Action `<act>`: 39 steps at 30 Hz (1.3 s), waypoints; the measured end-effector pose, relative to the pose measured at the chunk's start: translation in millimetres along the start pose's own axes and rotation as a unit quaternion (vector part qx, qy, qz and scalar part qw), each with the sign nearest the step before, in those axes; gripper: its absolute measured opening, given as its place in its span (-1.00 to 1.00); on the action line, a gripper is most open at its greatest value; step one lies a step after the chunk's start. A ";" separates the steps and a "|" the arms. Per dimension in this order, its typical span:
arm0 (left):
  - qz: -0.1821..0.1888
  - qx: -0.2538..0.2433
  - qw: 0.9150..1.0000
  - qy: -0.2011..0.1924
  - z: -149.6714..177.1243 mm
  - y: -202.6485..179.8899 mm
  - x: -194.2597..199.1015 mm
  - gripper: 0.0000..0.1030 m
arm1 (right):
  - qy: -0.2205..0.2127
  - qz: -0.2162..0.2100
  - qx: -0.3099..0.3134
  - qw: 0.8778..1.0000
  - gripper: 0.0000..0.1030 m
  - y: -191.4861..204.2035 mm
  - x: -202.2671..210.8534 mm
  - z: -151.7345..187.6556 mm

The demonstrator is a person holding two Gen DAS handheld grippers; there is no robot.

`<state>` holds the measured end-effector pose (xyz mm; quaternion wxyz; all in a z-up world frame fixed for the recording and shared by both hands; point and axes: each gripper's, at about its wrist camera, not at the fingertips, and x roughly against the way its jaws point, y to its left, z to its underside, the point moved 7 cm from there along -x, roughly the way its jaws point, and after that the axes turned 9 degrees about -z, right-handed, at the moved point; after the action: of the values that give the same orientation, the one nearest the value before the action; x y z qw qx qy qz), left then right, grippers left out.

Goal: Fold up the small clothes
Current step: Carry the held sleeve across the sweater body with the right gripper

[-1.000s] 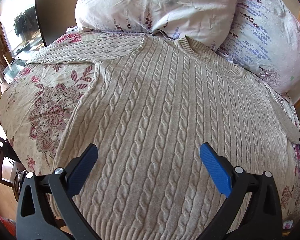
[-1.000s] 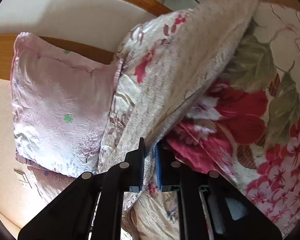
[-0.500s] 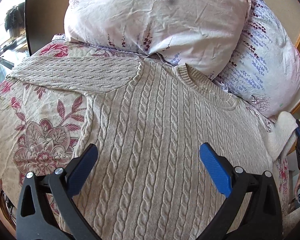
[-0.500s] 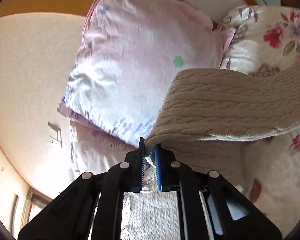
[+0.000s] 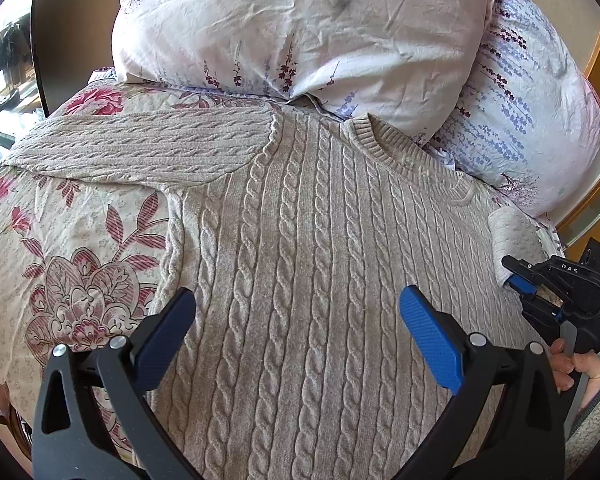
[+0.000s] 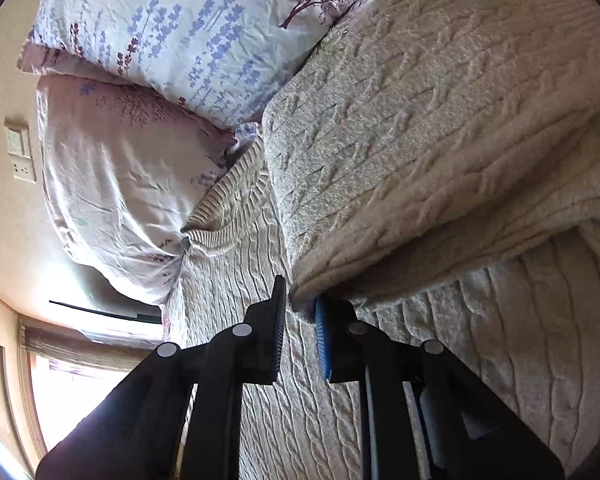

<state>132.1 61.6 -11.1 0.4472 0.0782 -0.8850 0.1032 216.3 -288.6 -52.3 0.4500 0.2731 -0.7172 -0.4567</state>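
A beige cable-knit sweater (image 5: 308,248) lies flat on a floral bedspread, neck toward the pillows. Its left sleeve (image 5: 140,146) is spread out to the left. My left gripper (image 5: 296,320) is open and empty, hovering over the sweater's body. My right gripper (image 6: 300,306) is shut on the cuff end of the right sleeve (image 6: 440,120), which it holds folded over the sweater's body. The right gripper also shows at the right edge of the left wrist view (image 5: 518,280), holding the sleeve (image 5: 512,240).
Two floral pillows (image 5: 300,28) (image 5: 532,112) lean at the head of the bed, just beyond the collar. The floral bedspread (image 5: 68,264) shows to the left. A wooden bed frame (image 5: 596,56) runs on the right. A window and a wall switch (image 6: 18,152) show in the right wrist view.
My right gripper has carried the right sleeve up off the bedspread and in over the sweater's body. My left gripper has moved forward toward the collar, still open.
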 end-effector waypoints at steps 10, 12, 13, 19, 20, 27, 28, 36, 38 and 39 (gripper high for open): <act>0.019 -0.013 1.000 0.009 0.5 -9.7 -1.8 0.97 | -0.191 0.031 -0.112 0.975 0.18 -60.2 134.2 -55.1; 0.023 -0.010 1.000 0.015 2.9 -9.7 -3.2 0.97 | -0.201 0.018 -0.184 0.962 0.07 -92.7 139.4 -61.6; 0.028 -0.008 0.999 0.017 3.7 -9.4 -3.6 0.97 | -0.206 0.012 -0.208 0.956 -0.02 -104.1 139.5 -63.7; 0.062 0.034 0.997 0.027 4.6 2.5 -4.1 0.97 | -0.228 -0.001 -0.203 0.952 -0.56 -116.1 133.1 -79.1; 0.065 0.042 0.997 0.026 4.0 6.5 -4.1 0.97 | -0.225 0.001 -0.205 0.953 -0.72 -117.1 128.2 -82.2; 0.034 0.096 0.995 -0.020 -16.2 52.3 6.7 0.96 | -0.228 -0.061 -0.085 0.968 -0.82 -26.2 118.0 -98.1; 0.027 0.105 0.994 -0.021 -20.4 60.7 6.7 0.96 | -0.217 -0.086 -0.062 0.970 -0.82 -2.1 110.7 -97.8; 0.012 0.212 0.977 0.006 -35.5 129.9 -4.1 0.96 | -0.059 -0.167 0.008 0.984 -0.82 106.1 -14.6 -41.3; 0.003 0.222 0.975 0.000 -38.3 143.5 -3.5 0.96 | -0.014 -0.145 0.017 0.989 -0.82 108.4 -54.1 -16.3; -0.001 0.226 0.974 -0.002 -39.5 149.7 -3.2 0.96 | 0.008 -0.134 0.019 0.991 -0.82 108.6 -73.8 -4.0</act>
<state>130.1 216.5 -7.7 0.4162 0.1785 -0.8396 0.2999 254.8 -183.9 17.0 0.3852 0.3794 -0.6788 -0.4969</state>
